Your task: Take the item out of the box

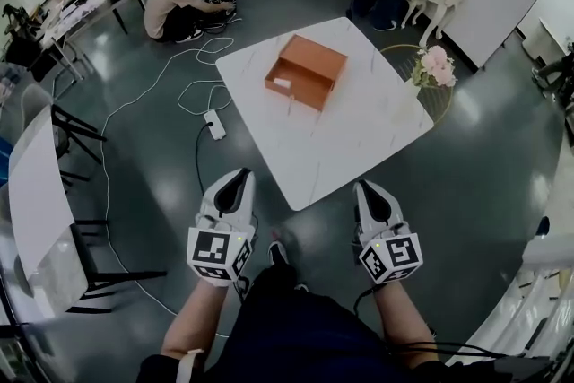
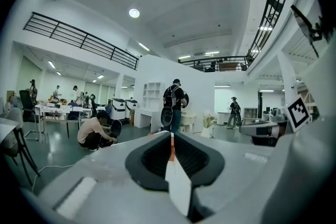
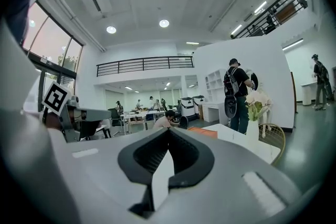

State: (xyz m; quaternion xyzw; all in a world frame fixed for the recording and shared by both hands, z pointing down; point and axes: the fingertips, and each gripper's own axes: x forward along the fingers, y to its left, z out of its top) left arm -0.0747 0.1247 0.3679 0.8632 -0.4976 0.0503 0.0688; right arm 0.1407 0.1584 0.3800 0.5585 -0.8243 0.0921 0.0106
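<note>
The white table (image 1: pixel 359 139) stands well ahead of me at 12 o'clock, one corner pointing back at my feet, so I judge the step in hand is only the approach. I'd walk in square to that corner until the orange box (image 1: pixel 306 71), on the far half of the top at about 11 o'clock, sits directly below the head camera. I can't see any item inside it from here, so I'd look into it before reaching. The left gripper (image 1: pixel 235 184) hangs low by my knee at 7 o'clock and the right gripper (image 1: pixel 369 193) at 5 o'clock. Both have their jaws pressed together on nothing, so they must be opened before they cross the box rim. I'd brace the box wall with one gripper and go straight down with the other, since a light box may slide on that top.

The table is a rounded square with a smooth, pale, faintly veined surface that looks slick. The box is a shallow, open-topped rectangle with flat matte walls that look like card or thin board, and a small white patch on its near face. The grippers have grey moulded shells with black ribbed pads. Pink flowers (image 1: pixel 434 65) stand in a vase on a gold wire stand just beside the table at 2 o'clock, so I'd keep my right elbow clear of them. A white power strip (image 1: pixel 216 125) lies on the glossy floor at 10 o'clock, a trip risk
</note>
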